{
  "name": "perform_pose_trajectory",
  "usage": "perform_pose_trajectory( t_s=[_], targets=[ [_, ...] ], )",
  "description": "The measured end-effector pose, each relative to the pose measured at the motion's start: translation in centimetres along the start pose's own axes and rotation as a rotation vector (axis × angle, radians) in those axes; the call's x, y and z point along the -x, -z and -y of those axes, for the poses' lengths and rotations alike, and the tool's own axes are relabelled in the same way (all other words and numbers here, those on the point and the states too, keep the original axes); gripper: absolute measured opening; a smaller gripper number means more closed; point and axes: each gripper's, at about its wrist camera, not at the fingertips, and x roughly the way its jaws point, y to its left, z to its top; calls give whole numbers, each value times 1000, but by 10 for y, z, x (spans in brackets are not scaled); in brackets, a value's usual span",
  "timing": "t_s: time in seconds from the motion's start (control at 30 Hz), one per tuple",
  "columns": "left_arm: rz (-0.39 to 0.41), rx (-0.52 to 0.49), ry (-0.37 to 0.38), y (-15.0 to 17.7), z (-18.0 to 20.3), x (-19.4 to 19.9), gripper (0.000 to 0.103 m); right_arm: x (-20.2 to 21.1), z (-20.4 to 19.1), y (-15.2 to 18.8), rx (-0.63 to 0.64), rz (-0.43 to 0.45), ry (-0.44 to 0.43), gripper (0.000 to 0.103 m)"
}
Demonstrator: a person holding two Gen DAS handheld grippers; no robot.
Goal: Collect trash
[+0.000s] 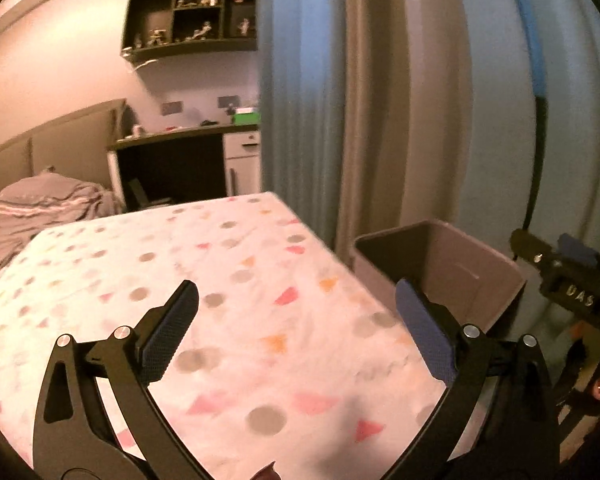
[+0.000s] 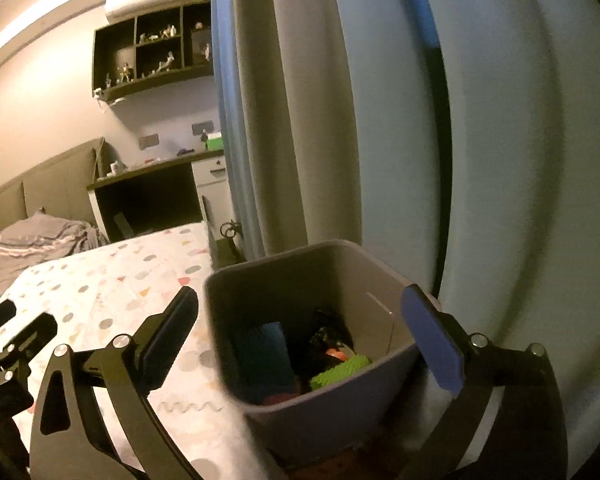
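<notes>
A grey trash bin (image 2: 340,412) stands beside the bed, against the curtain. Inside it lie a blue item (image 2: 266,354), a green textured item (image 2: 340,372), something dark and an orange bit. My right gripper (image 2: 300,328) is open and empty, hovering over the bin's mouth. My left gripper (image 1: 296,328) is open and empty above the spotted bed sheet (image 1: 220,320). The bin also shows in the left wrist view (image 1: 440,272), to the right of the bed. The right gripper's body (image 1: 572,280) shows at the right edge of that view.
A blue and beige curtain (image 1: 360,100) hangs behind the bin. A grey blanket (image 1: 40,200) lies at the head of the bed. A desk (image 1: 180,160) and wall shelves (image 1: 192,16) stand at the far wall.
</notes>
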Motion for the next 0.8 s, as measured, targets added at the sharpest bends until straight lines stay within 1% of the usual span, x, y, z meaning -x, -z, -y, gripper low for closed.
perform_pose_trajectory(
  t_s=[0.1,0.23,0.37,0.57,0.8],
  targets=[
    [-2,41,-8,6,-18,18,97,17,-12,6,-8,-3,-10,97],
    [8,52,-64,16,-40,45,97,41,-34,14,-4,-3,-12,97],
    [12,76,-78,24,-62,68,97,65,-57,24,22,8,-5,97],
    [12,73,-103,38,-83,99,97,95,-86,33,47,18,-21,97],
    [26,111,-122,47,-103,121,97,118,-108,43,73,31,-37,97]
  ],
)
